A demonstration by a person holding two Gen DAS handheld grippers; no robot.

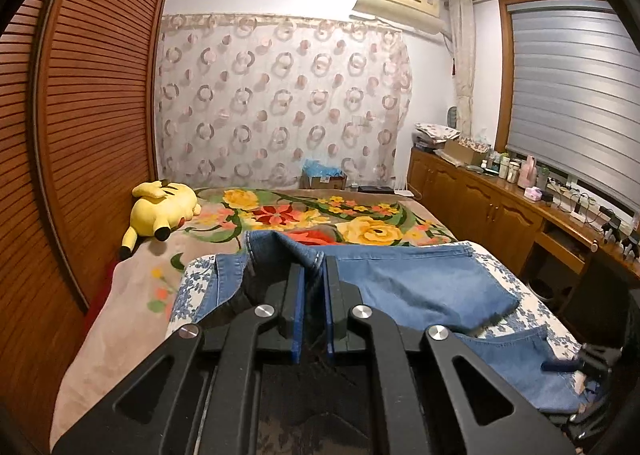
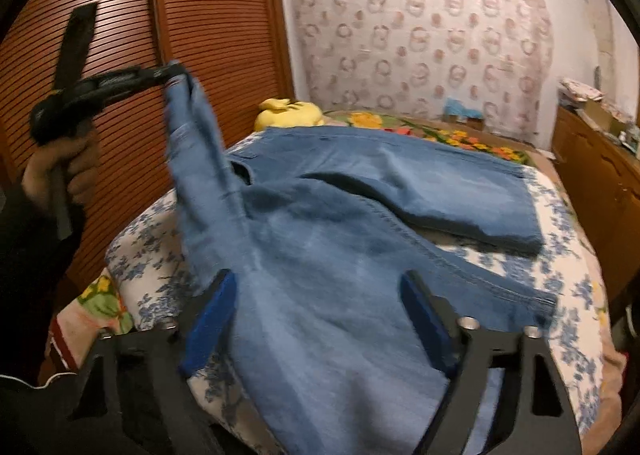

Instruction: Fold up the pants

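Observation:
Blue denim pants lie spread on a white sheet with blue flowers on the bed. My left gripper is shut on a fold of the denim near the waist. In the right wrist view that left gripper holds the pinched part high above the bed at the left, with the cloth hanging down from it. My right gripper stands low over the near pant leg, jaws wide. The leg lies between its blue pads, which do not press on it.
A yellow plush toy lies at the bed's far left on a floral blanket. A louvred wooden wardrobe runs along the left side. Wooden cabinets carrying bottles line the right. A hand grips the left tool's handle.

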